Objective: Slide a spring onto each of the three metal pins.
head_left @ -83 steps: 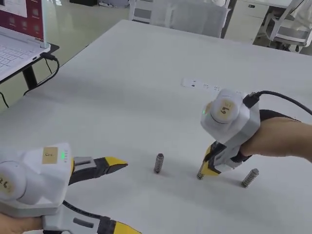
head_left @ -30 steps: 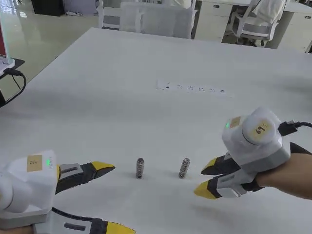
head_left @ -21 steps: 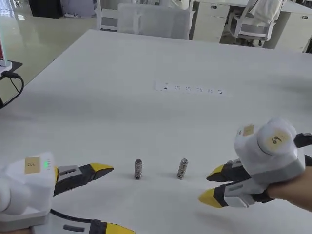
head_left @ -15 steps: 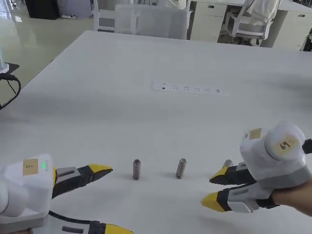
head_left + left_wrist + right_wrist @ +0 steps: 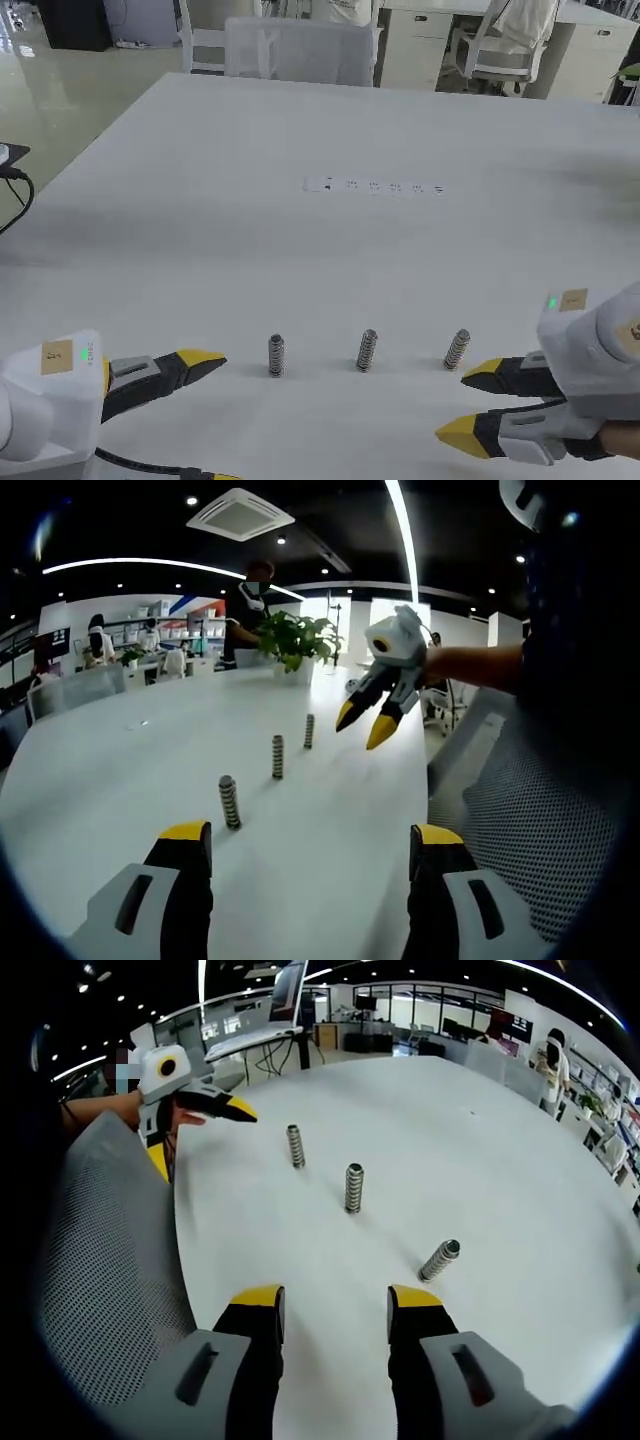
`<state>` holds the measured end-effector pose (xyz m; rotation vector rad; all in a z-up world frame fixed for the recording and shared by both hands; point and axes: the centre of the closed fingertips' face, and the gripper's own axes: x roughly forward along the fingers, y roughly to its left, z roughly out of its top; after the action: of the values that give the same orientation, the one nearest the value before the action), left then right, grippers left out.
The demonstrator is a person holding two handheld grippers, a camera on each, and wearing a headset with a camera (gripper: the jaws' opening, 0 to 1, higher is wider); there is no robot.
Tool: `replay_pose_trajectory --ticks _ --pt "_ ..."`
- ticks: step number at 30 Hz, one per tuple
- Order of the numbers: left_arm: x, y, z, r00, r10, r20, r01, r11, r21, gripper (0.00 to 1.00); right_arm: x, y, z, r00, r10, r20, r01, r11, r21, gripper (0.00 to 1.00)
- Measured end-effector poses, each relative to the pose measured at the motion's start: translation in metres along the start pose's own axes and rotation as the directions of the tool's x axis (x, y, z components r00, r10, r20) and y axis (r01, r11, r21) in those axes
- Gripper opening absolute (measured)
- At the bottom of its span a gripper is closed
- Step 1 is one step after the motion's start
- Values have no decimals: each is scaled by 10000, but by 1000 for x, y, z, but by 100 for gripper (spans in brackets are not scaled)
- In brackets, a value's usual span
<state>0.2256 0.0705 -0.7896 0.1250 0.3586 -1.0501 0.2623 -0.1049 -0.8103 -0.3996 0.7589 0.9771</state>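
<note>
The right gripper (image 5: 468,402) has backed away, right of the middle spring (image 5: 367,350) — jaws spread, empty; the left gripper (image 5: 310,833) sits left of it, jaws spread too.

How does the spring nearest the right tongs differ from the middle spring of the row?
The end spring, by the open right tongs, leans to one side; the middle spring stands upright. The end spring has one neighbour; the middle spring has one on each side. Both are grey metal coils on the white table, and nothing grips them.
</note>
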Motion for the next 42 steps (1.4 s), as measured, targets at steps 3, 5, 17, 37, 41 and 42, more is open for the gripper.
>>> replay_pose_trajectory --ticks 3,5,17,37,41,42 --pt "-1 0 2 10000 23 54 -23 10000 9 78 -5 -5 -1 9995 -222 221 218 9995 207 44" --pt "-1 1 3 10000 41 91 -41 10000 -8 78 -9 -9 -3 9988 -365 322 355 9989 313 46" --pt "-4 2 2 9999 118 88 -116 9998 -163 79 -29 -20 -9 9849 -913 1471 848 9952 498 56" --pt "-7 7 0 9986 457 252 -446 9980 -456 81 -35 -15 -2 9504 -832 2998 766 9965 336 94" --pt "-8 8 -1 9982 528 286 -513 9974 -497 82 -37 -14 0 9425 -851 3232 768 9963 382 99" --pt "-8 8 -1 9981 541 300 -526 9974 -496 83 -40 -13 2 9383 -835 3356 748 9964 387 99"
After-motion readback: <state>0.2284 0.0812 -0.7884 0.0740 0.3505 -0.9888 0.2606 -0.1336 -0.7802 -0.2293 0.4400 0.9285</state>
